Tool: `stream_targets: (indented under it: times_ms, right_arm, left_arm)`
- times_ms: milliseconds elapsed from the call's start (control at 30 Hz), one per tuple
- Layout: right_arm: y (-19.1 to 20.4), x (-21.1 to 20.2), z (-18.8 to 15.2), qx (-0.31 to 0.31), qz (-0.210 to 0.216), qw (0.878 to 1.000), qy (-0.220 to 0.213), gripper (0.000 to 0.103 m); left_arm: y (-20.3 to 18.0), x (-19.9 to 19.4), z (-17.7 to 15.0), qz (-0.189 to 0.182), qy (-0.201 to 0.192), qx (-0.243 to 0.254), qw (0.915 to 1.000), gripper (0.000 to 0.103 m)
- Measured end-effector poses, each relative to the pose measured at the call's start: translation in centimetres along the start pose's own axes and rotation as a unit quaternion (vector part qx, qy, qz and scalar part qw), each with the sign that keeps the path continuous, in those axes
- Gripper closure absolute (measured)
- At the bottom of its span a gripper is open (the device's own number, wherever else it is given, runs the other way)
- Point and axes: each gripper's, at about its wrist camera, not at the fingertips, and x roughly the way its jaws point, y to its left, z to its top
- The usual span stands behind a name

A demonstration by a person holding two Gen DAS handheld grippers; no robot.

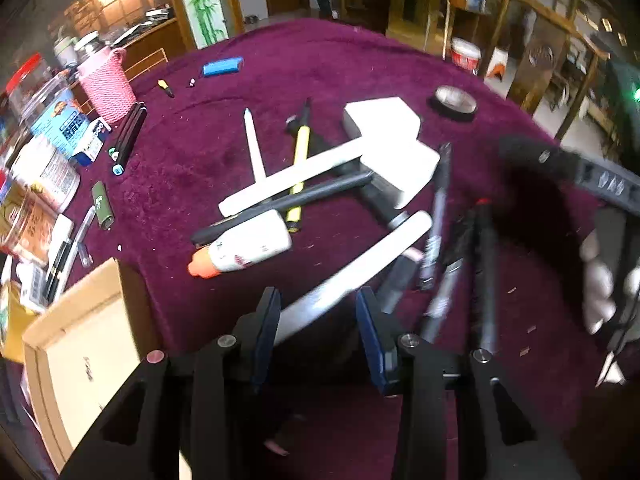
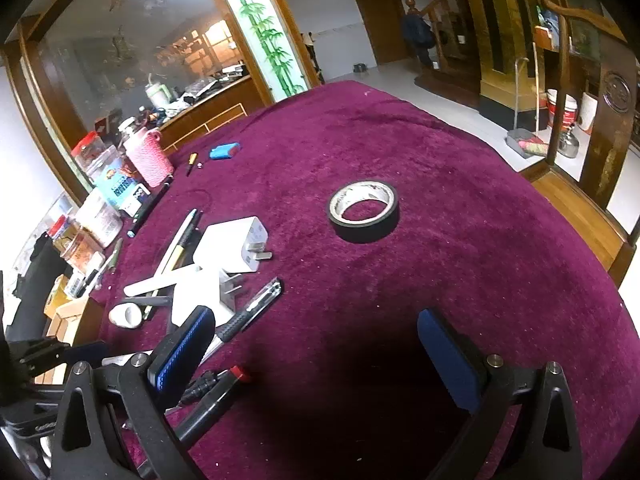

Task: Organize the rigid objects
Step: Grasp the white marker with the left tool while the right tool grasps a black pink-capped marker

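On the purple cloth lies a pile of rigid things: two white charger plugs (image 1: 394,148) (image 2: 232,246), white flat sticks (image 1: 292,178), a black pen (image 1: 288,204), a yellow pen (image 1: 300,152), a white glue bottle with an orange cap (image 1: 244,250) and several black markers (image 1: 438,208). My left gripper (image 1: 316,306) is open, its jaws on either side of a white stick (image 1: 360,268) without closing on it. My right gripper (image 2: 316,340) is open and empty over bare cloth, with a black tape roll (image 2: 363,210) ahead of it.
A cardboard box (image 1: 80,344) sits at the lower left. A pink knitted holder (image 1: 106,84), jars and packets line the left edge. A blue lighter (image 1: 222,66) lies far back. The right gripper's body (image 1: 580,172) and gloved hand show at the right.
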Motion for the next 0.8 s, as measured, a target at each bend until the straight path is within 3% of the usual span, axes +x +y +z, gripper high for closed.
stream_targets:
  times_ms: [100, 233, 367, 500, 633, 700, 800]
  right_arm:
    - [0.0, 0.3, 0.0, 0.003, -0.007, 1.0, 0.007, 0.001]
    - [-0.1, 0.9, 0.0, 0.005, -0.018, 1.0, 0.02, 0.001]
    - [-0.4, 1.1, 0.0, 0.012, -0.025, 0.999, 0.027, 0.001]
    - [-0.5, 1.1, 0.0, 0.017, -0.028, 0.999, 0.03, 0.001]
    - [-0.5, 1.1, 0.0, 0.018, -0.028, 0.999, 0.029, 0.001]
    - [-0.6, 1.1, 0.0, 0.019, -0.029, 0.999, 0.028, 0.001]
    - [-0.7, 1.0, 0.1, 0.024, -0.03, 0.999, 0.026, 0.001]
  left_arm:
    - [0.1, 1.5, 0.3, -0.017, 0.033, 0.024, 0.999, 0.067]
    - [-1.1, 1.9, 1.4, -0.009, 0.038, 0.065, 0.9971, 0.07]
    - [-1.7, 1.9, 1.4, 0.007, 0.03, 0.048, 0.9984, 0.074]
    - [-2.7, 1.6, 1.1, -0.038, 0.043, 0.016, 0.9982, 0.078]
    - [-4.2, 1.7, 1.8, -0.012, 0.04, 0.02, 0.9989, 0.081]
    - [-4.3, 2.0, 2.2, -0.003, 0.031, 0.005, 0.9995, 0.077]
    - [-4.2, 2.1, 2.0, 0.03, 0.005, -0.021, 0.9993, 0.055]
